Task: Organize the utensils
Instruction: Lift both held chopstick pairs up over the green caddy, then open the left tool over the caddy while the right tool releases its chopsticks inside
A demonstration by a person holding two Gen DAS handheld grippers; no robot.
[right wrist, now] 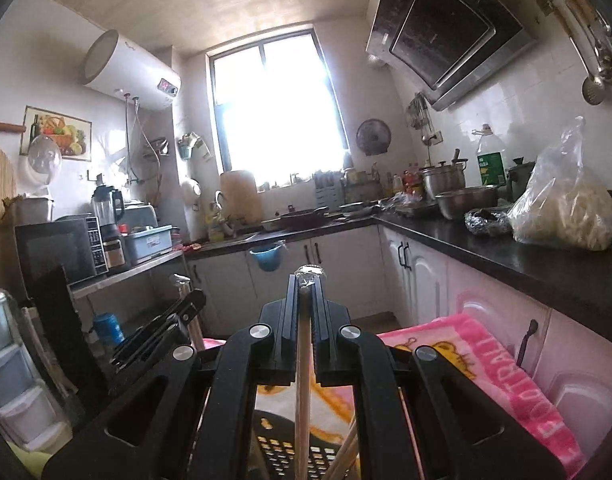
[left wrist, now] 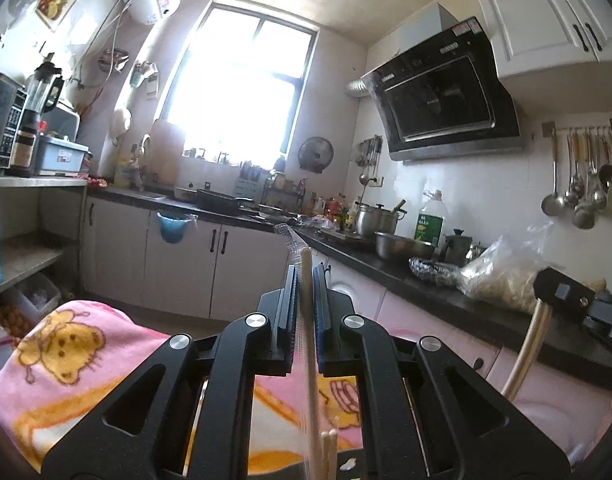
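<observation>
In the left wrist view my left gripper (left wrist: 306, 271) is shut on a pale wooden chopstick (left wrist: 311, 360) in a clear plastic sleeve, which sticks out past the fingertips. More chopstick ends (left wrist: 329, 454) show below. At the right edge my right gripper (left wrist: 559, 289) holds a wooden chopstick (left wrist: 526, 354) that hangs down from it. In the right wrist view my right gripper (right wrist: 306, 282) is shut on that chopstick (right wrist: 303, 380), with crinkled plastic at its tip. A black perforated utensil basket (right wrist: 282, 450) lies below with other chopsticks (right wrist: 346, 454). My left gripper (right wrist: 174, 320) shows at the left.
A pink cartoon blanket (left wrist: 66, 352) covers the surface under both grippers. A dark kitchen counter (right wrist: 506, 256) runs along the right with a plastic bag (right wrist: 562, 208), pots and an oil bottle. A microwave (right wrist: 58, 248) stands on a shelf at the left. Ladles hang on the wall (left wrist: 578, 184).
</observation>
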